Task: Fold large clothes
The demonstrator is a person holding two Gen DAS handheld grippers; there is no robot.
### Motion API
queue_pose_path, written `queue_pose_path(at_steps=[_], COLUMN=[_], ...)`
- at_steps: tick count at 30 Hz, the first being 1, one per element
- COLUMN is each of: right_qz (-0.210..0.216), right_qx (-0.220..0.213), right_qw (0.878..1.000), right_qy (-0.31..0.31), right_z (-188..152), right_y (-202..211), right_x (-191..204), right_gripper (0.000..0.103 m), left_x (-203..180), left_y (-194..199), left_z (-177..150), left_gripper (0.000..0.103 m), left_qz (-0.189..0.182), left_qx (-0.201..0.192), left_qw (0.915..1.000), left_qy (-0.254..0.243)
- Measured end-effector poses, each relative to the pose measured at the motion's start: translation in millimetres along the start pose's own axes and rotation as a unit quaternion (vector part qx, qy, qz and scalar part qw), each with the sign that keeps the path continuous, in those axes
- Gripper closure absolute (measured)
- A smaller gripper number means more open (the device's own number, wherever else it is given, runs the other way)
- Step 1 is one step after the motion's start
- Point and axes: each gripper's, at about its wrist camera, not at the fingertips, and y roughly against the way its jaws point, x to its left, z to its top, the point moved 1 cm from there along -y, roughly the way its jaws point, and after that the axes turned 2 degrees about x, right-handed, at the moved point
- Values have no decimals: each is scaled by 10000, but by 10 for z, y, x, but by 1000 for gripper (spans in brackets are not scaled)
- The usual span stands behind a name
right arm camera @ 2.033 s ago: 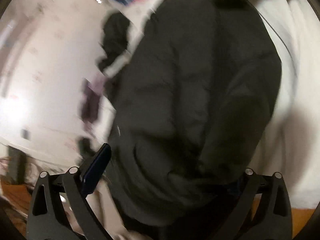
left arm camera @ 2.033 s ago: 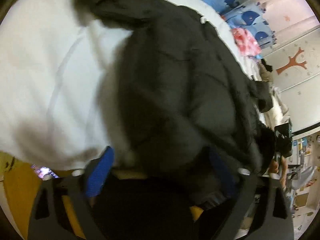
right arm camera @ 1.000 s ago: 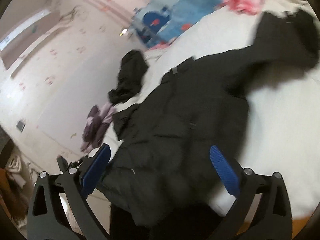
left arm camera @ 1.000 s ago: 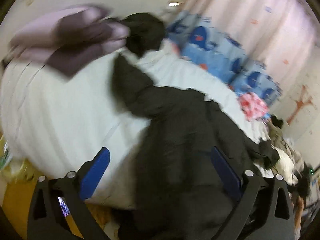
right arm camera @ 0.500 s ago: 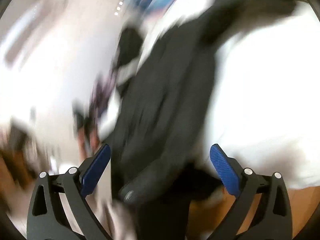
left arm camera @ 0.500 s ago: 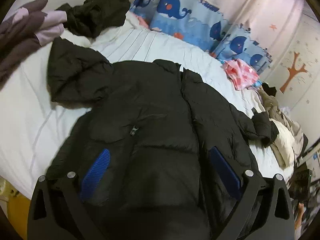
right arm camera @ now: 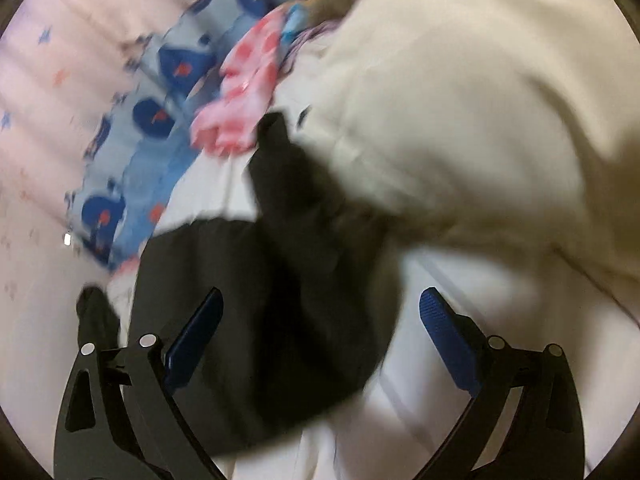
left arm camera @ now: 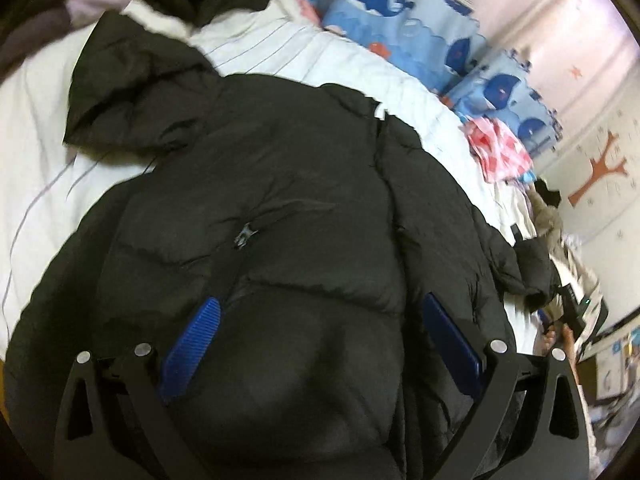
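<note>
Bedroom surroundings frame the work: a white bed with thin stripes, whale-print pillows at the upper right of the left wrist view, and pale walls beyond. A black puffer jacket lies spread front-up across the bed, filling the centre and lower half of that view, its zip pull near the middle and one sleeve bent out toward the upper left.

By the look of it the spreading step is about done and no fold has been made yet. A sensible next move is to take the far sleeve, which lies in the centre of the blurred right wrist view beside a cream garment and a pink spotted cloth, and bring it across the jacket's body.

Left tongs stand wide, angled down over the jacket's lower front, with padding between the blue pads but no pinch visible. Right tongs are also wide, though their jaws have just been closing a little; they point down toward the sleeve, holding nothing.
</note>
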Motion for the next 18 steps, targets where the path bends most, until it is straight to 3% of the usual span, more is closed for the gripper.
queue_pose_path(at_steps=[1, 2, 3, 4, 5, 11, 14, 18], right_qz=[3, 32, 120, 247, 379, 1432, 2179, 2968], right_qx=[0, 0, 6, -8, -65, -547, -816, -811], right_qw=[10000, 10000, 9999, 9996, 9992, 9880, 9722, 9489], right_qy=[-18, 25, 68, 95, 136, 196, 250, 698], right_z=[64, 70, 82, 98, 95, 260, 351, 312], right_y=[-43, -134, -232, -241, -230, 163, 465, 697], right_x=[-89, -81, -42, -21, 46, 606, 1134, 2045], right_gripper=[31, 52, 64, 84, 91, 96, 96, 96], left_x=[27, 45, 63, 61, 61, 128, 261, 500], left_y=[-9, -20, -29, -26, -16, 183, 395, 704], left_z=[1, 1, 1, 1, 4, 53, 93, 129], left_gripper=[7, 7, 7, 7, 7, 7, 7, 7], left_qz=[-20, -48, -70, -90, -113, -524, -564, -522], left_qx=[34, 74, 103, 120, 124, 111, -96, -383], left_qw=[10000, 9999, 9999, 9999, 9998, 9982, 9976, 9966], left_qy=[54, 87, 89, 80, 74, 274, 389, 513])
